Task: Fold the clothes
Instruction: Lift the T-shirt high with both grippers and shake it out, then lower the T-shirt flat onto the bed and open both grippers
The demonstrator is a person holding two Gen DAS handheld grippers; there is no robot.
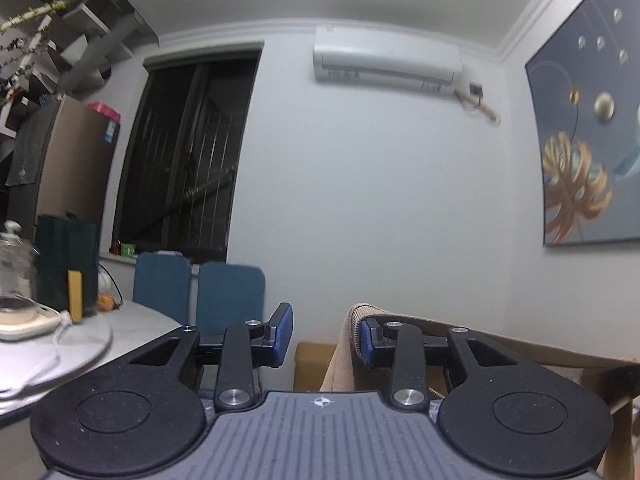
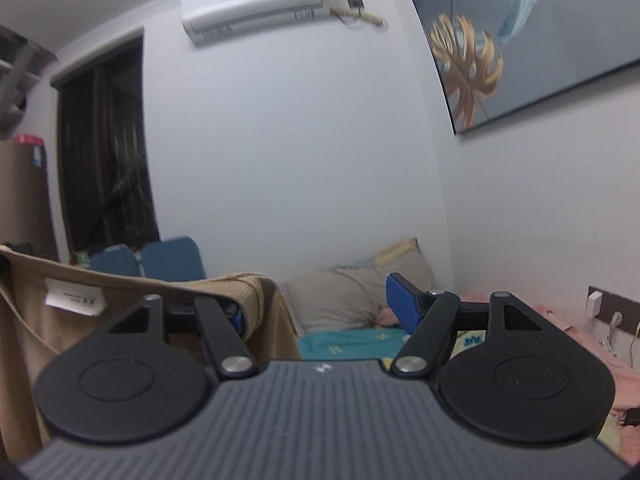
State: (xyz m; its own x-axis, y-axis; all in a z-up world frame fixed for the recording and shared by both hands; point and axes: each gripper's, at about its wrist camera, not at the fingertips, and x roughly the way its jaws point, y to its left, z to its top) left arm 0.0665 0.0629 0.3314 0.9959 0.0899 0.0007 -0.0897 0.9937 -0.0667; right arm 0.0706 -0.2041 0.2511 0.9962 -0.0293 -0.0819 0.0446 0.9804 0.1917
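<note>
Both grippers part-open; garment [image 1: 344,344] only draped over one finger each, L gripper [image 1: 325,334], R gripper [image 2: 316,304]; risk: cloth slips off, no clamp.

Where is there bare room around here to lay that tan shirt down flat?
The white table is bare on its right part, beside the blue chairs; its left is crowded with a glass jar, a dark box and a cable. Further right, the teal cloth lies flat between the pillows and the pink blanket.
</note>
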